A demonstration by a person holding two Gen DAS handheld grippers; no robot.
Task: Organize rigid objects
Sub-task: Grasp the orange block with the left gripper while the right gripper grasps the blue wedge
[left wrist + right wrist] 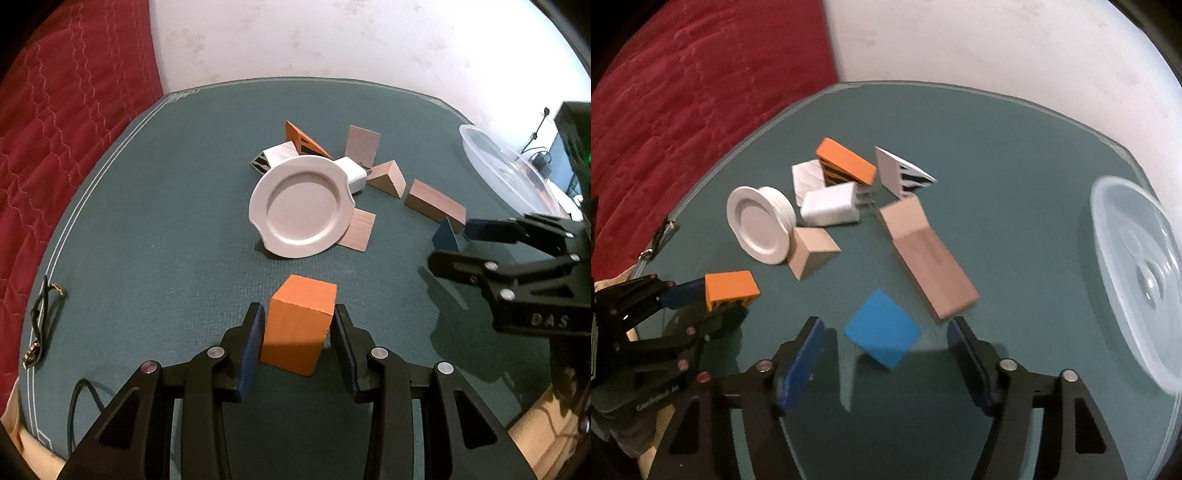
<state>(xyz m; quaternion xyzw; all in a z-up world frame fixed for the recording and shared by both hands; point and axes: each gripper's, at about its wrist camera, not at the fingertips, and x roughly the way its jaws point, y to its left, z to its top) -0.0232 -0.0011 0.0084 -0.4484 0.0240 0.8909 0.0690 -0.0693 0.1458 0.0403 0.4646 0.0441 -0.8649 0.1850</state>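
My left gripper (298,319) is shut on an orange block (300,325) just above the green table mat (166,206); the block also shows in the right wrist view (729,288). My right gripper (884,334) is open, its fingers either side of a blue block (882,339) on the mat, not touching it. In the left wrist view the right gripper (454,243) reaches in from the right at the blue block (448,236). A white plate (301,210) leans on a pile of wooden blocks (434,201), an orange wedge (846,166) and a white charger (831,205).
A clear plastic container (1137,273) sits at the right edge of the table, also seen in the left wrist view (506,166). A red quilt (55,129) lies to the left. A black cable with a clip (40,325) lies at the mat's left edge.
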